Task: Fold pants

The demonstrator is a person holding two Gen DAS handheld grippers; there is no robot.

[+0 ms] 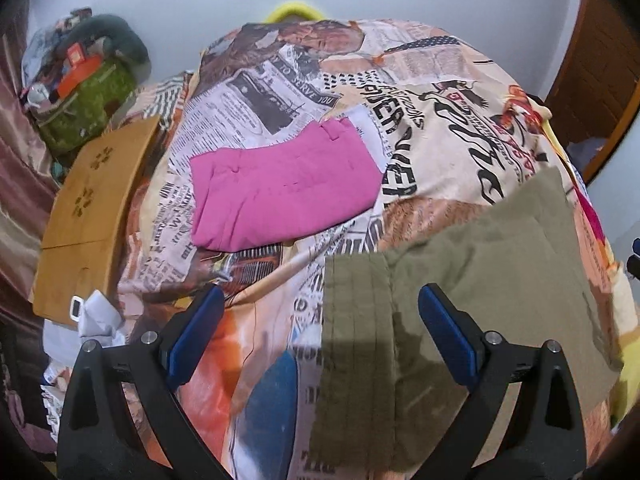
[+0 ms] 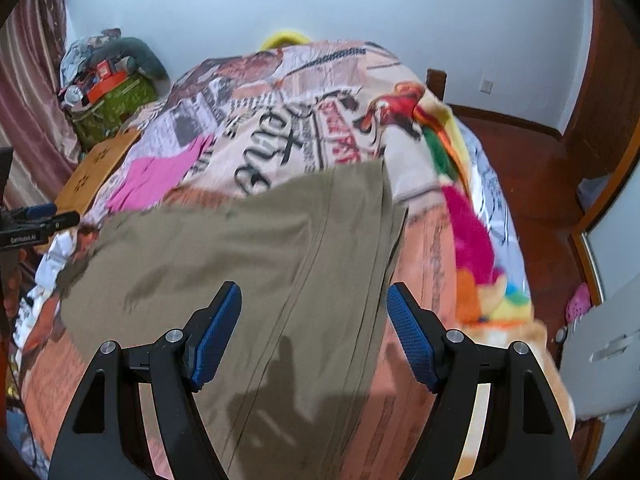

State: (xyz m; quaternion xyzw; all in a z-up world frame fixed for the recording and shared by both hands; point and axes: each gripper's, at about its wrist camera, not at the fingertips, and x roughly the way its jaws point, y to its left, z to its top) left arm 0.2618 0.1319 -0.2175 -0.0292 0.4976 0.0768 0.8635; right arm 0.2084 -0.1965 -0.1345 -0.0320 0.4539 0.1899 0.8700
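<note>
Pants on bed, both grippers empty.
Pink folded pants (image 1: 280, 192) lie left on the bed (image 1: 440, 128); olive pants (image 1: 460, 280) spread flat to the right. Left gripper (image 1: 320, 336) and right gripper (image 2: 314, 332) hover above the olive pants, jaws wide apart, holding nothing.

Bed (image 1: 460, 92) fills the middle of both views, covered by a printed bedspread (image 2: 280, 136). Pants (image 1: 460, 280) lie flat on the near part of the bedspread, toward the bed's right side. A folded garment (image 1: 280, 188) lies on the bedspread farther back and to the left, apart from the pants. Cardboard box (image 1: 88, 208) sits against the bed's left edge. Behind the box, a stuffed bag (image 1: 84, 108) stands in the far left corner by the curtain (image 2: 28, 92). Door (image 2: 608, 92) at far right; wall (image 2: 400, 12) behind the bed.
</note>
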